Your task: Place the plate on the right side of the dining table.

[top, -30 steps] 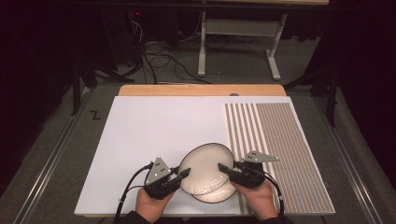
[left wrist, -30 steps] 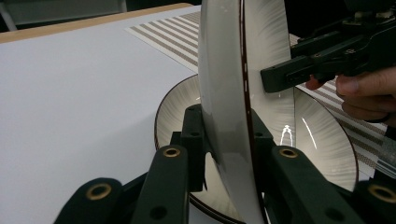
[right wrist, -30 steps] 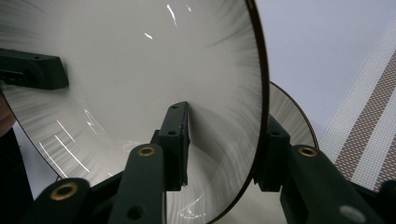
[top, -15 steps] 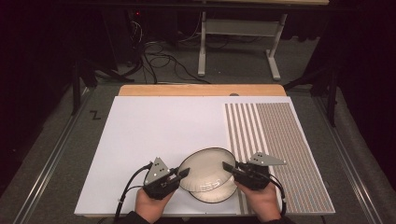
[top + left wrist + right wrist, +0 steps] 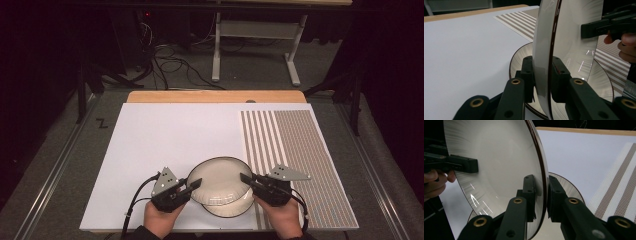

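Near the front edge of the tabletop (image 5: pixel 165 150), two stacked plates are being separated: the left gripper (image 5: pixel 192 184) is clamping the upper plate (image 5: pixel 220 180) by its rim, and the right gripper (image 5: pixel 248 179), whose jaws have just been closing, is pinching the opposite rim. Compared with a second ago, that plate is riding flatter above the lower plate (image 5: pixel 230 210), so a two-handed lift looks secured.
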